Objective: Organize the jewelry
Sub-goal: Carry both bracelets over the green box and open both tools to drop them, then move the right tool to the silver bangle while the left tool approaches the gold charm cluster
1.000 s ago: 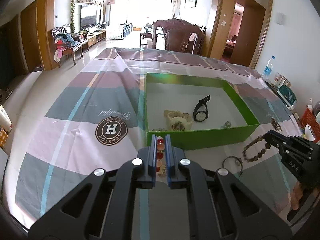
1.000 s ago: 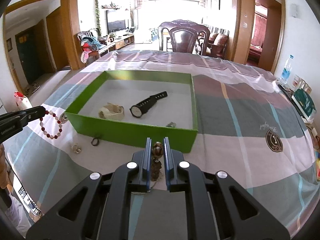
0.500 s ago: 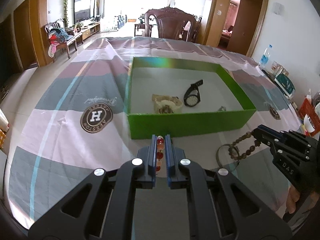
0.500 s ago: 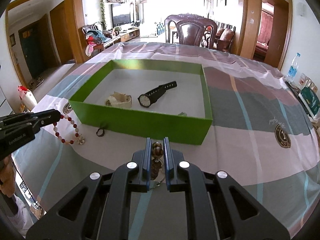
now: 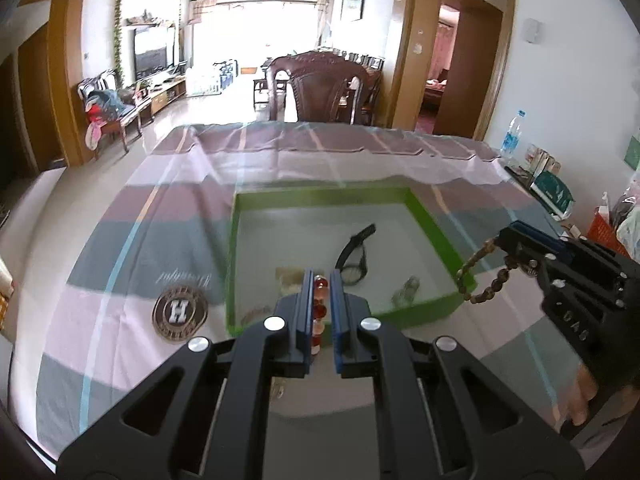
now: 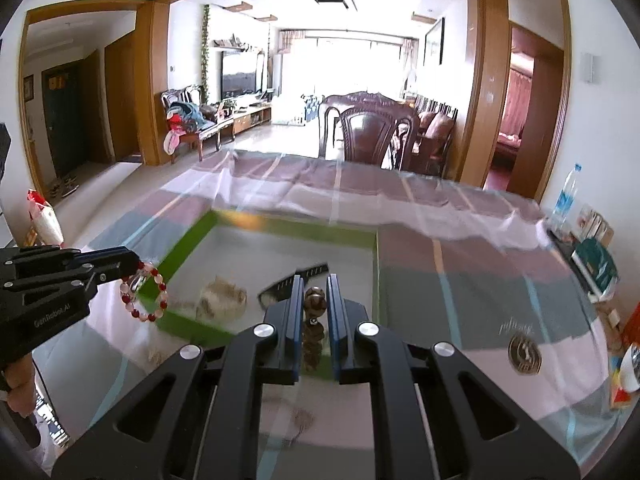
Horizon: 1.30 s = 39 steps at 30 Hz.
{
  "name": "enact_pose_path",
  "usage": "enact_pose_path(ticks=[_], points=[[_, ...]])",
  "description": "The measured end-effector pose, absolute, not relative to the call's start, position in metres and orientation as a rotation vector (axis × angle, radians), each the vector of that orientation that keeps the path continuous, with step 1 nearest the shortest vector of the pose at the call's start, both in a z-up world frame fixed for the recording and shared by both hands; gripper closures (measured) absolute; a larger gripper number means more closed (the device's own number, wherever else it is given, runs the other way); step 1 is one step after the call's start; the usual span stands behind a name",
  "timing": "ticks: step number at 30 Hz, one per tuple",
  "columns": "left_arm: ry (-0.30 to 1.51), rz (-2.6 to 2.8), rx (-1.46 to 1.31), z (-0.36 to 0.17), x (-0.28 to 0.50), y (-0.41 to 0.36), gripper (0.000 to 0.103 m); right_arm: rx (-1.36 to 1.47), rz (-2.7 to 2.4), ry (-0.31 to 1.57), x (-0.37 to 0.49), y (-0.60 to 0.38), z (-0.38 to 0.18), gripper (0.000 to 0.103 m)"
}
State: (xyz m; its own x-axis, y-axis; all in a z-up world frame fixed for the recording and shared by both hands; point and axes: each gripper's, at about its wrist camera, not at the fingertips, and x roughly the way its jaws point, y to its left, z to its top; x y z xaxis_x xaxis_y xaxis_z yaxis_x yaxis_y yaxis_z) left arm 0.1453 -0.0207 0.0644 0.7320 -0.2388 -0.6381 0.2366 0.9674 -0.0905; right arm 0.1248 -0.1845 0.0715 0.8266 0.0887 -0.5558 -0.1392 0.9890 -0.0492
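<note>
The tabletop's striped cloth (image 5: 132, 240) carries a shallow green cardboard tray (image 5: 430, 216). Left gripper (image 5: 320, 292), jaws nearly closed, pinches a red-and-pink bead bracelet (image 6: 146, 294); right gripper (image 6: 314, 296) likewise pinches a brown wooden-bead bracelet (image 5: 480, 276). Bring each clear over the rim before letting go.

the left gripper (image 5: 319, 280) points down and forward over the near wall of the green box (image 5: 424, 308), its jaws clamped on a red bead bracelet (image 5: 320, 308). the right gripper (image 6: 314, 284) points the same way over that wall, clamped on a brown bead bracelet (image 6: 314, 320). a hand (image 5: 580, 396) grips its handle.
</note>
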Motion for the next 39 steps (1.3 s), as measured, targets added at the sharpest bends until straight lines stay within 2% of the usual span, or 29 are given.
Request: enact_pose_path(ticks=[6,15,23,24,26,27,34,39], points=[[0.722,-0.221,0.014,0.062,0.186,-0.034,0.095,-0.107,0.112,0.596,0.158,-0.174,0.071,0.092],[0.823,-0.119,0.001,0.015,0.236,-0.019,0.095,-0.086,0.055,0.716,0.211,-0.172,0.024,0.092],[0.833,-0.061,-0.013,0.001,0.257,-0.004,0.094,-0.066,0.005,0.769,0.235,-0.177,0.003,0.092],[0.834,-0.059,-0.019,-0.001,0.258,-0.003,0.092,-0.066,-0.002,0.772,0.236,-0.178,0.002,0.090],[0.833,-0.059,-0.032,-0.003,0.256,-0.001,0.067,-0.060,-0.017,0.778,0.236,-0.182,-0.001,0.079],[0.828,-0.048,-0.031,-0.003,0.251,0.000,0.064,-0.055,-0.015,0.782,0.234,-0.183,-0.001,0.072],[0.775,-0.016,0.040,-0.002,0.180,0.012,0.064,-0.016,0.076,0.756,0.159,-0.210,0.009,0.069],[0.860,0.011,0.003,-0.035,0.160,0.031,0.064,0.047,0.099,0.868,0.128,-0.232,-0.028,0.069]])
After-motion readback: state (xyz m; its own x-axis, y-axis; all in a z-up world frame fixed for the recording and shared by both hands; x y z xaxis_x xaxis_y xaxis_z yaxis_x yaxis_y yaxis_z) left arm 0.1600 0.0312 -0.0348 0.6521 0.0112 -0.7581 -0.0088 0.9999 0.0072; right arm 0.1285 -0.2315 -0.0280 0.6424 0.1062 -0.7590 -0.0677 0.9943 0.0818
